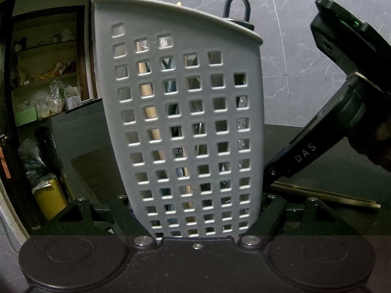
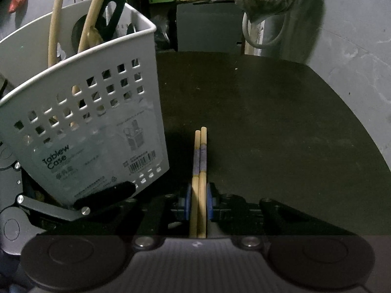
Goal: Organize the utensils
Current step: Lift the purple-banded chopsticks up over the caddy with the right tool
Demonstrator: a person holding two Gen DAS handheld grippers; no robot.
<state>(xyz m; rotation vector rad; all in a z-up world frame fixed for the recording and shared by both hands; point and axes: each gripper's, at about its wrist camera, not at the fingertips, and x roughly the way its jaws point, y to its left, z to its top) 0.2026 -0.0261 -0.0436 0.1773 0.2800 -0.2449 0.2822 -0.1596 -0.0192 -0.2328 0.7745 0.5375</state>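
The left gripper (image 1: 195, 219) clamps the white utensil holder (image 1: 180, 122) on the dark table (image 2: 268, 112); the right gripper (image 2: 198, 205) pinches two chopsticks (image 2: 200, 161) lying just beside it. Held so near one end, they could pivot or slip. Only the right wrist view shows the pinch.

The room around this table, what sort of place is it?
Probably a home kitchen or pantry corner: marbled grey wall tiles, cluttered shelves of bagged goods, and a white utensil caddy on a dark table.
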